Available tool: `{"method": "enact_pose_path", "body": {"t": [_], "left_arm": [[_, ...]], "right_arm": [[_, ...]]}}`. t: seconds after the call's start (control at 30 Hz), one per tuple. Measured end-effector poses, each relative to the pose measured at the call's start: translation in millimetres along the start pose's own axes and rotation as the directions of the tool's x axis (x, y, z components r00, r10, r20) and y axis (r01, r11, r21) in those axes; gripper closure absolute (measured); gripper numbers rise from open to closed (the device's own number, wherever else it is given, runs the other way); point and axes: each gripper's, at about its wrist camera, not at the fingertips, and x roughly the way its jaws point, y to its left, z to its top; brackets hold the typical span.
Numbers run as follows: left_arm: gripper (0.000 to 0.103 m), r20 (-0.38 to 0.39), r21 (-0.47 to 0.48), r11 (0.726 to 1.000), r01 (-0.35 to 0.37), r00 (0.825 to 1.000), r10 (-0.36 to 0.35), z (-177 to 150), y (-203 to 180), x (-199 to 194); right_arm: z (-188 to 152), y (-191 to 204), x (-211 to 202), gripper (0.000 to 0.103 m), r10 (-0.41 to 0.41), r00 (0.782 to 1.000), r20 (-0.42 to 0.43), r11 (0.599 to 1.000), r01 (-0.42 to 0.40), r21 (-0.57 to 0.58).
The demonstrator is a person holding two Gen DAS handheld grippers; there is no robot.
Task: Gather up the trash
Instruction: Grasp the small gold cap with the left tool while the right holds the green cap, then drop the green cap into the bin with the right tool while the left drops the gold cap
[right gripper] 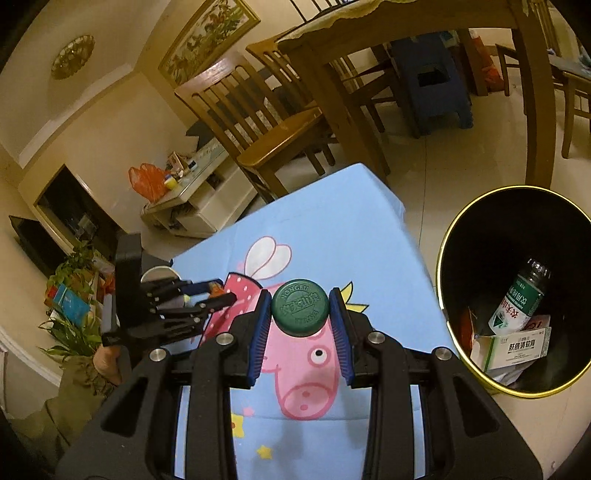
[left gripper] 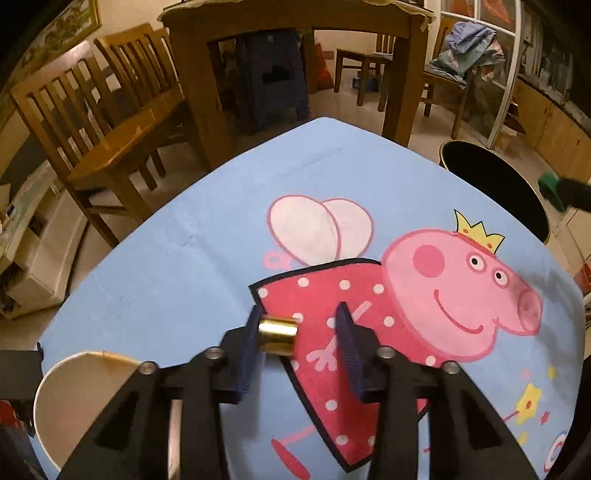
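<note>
A small gold cylinder [left gripper: 277,335] lies on the blue cartoon-pig cloth [left gripper: 177,280] between the fingers of my left gripper [left gripper: 298,310]. It sits against the left pad, and a gap shows to the right pad. A white paper cup [left gripper: 74,398] stands at the cloth's near left corner. My right gripper [right gripper: 300,295] is shut on a round green bottle cap [right gripper: 299,314] and is held above the cloth [right gripper: 332,221]. To its right stands a black bin with a gold rim [right gripper: 443,266]. In the bin lie a green-labelled bottle [right gripper: 517,306] and a white box [right gripper: 517,349].
Wooden chairs [left gripper: 110,122] and a wooden dining table [left gripper: 295,22] stand beyond the cloth, with a blue stool [left gripper: 273,81] under the table. The bin [left gripper: 491,184] sits on the floor off the cloth's right edge. A low white cabinet [right gripper: 199,199] and potted plants [right gripper: 74,295] are at left.
</note>
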Motion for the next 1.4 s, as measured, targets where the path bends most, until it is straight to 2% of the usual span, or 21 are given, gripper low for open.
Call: {"method": "enact_pose_path", "body": {"t": [0.03, 0.1, 0.13, 0.2, 0.3, 0.43, 0.53, 0.67, 0.73, 0.93, 1.13, 1.2, 1.27, 1.4], "left_arm": [[0.079, 0.000, 0.000, 1.000, 0.017, 1.000, -0.017, -2, -2, -1], [0.082, 0.005, 0.006, 1.000, 0.017, 1.000, -0.017, -7, -3, -6], [0.087, 0.006, 0.000, 1.000, 0.019, 1.000, -0.019, -9, -2, -7], [0.088, 0.007, -0.014, 1.000, 0.016, 1.000, -0.015, -11, 0, -9], [0.088, 0.000, -0.018, 0.999, -0.028, 1.000, 0.028, -12, -3, -11], [0.088, 0.085, -0.035, 0.999, 0.028, 0.996, -0.025, -14, -16, -41], [0.088, 0.119, -0.043, 0.997, 0.059, 0.991, -0.053, -17, -24, -55], [0.088, 0.122, -0.001, 1.000, 0.020, 0.992, -0.020, -14, -51, -60], [0.088, 0.140, 0.014, 0.999, 0.046, 0.989, -0.048, -11, -67, -65], [0.088, 0.168, 0.043, 0.994, 0.100, 0.980, -0.106, 4, -115, -69], [0.088, 0.184, 0.006, 0.987, 0.162, 0.970, -0.160, 20, -147, -66], [0.088, 0.181, 0.006, 0.985, 0.173, 0.969, -0.171, 24, -155, -64], [0.088, 0.173, 0.011, 0.984, 0.178, 0.969, -0.177, 30, -163, -60], [0.088, 0.163, 0.023, 0.982, 0.189, 0.968, -0.190, 46, -179, -50]], "right_arm": [[1, 0, 0, 0.071, -0.002, 1.000, 0.003, 1.000, 0.002, 0.005], [1, -2, -1, 0.071, -0.001, 1.000, 0.005, 1.000, 0.001, 0.016], [1, -2, -2, 0.071, 0.002, 1.000, 0.008, 1.000, -0.002, 0.020], [1, 0, -3, 0.071, -0.003, 1.000, 0.015, 1.000, 0.002, 0.015], [2, 0, -5, 0.071, -0.018, 0.999, 0.027, 1.000, 0.018, 0.008], [2, -7, -5, 0.071, -0.046, 0.998, 0.033, 0.999, 0.046, 0.016], [4, -13, -9, 0.071, -0.065, 0.997, 0.043, 0.998, 0.064, 0.026], [7, -26, -17, 0.071, -0.093, 0.994, 0.064, 0.995, 0.089, 0.049], [9, -35, -21, 0.071, -0.129, 0.989, 0.071, 0.991, 0.125, 0.053], [15, -65, -32, 0.071, -0.287, 0.954, 0.087, 0.957, 0.283, 0.064], [25, -101, -22, 0.071, -0.438, 0.896, 0.073, 0.898, 0.433, 0.071], [24, -112, -15, 0.069, -0.484, 0.874, 0.039, 0.874, 0.480, 0.080], [23, -119, -17, 0.045, -0.486, 0.873, 0.038, 0.871, 0.480, 0.107], [27, -121, -56, 0.035, -0.482, 0.864, 0.148, 0.872, 0.457, 0.174]]}}
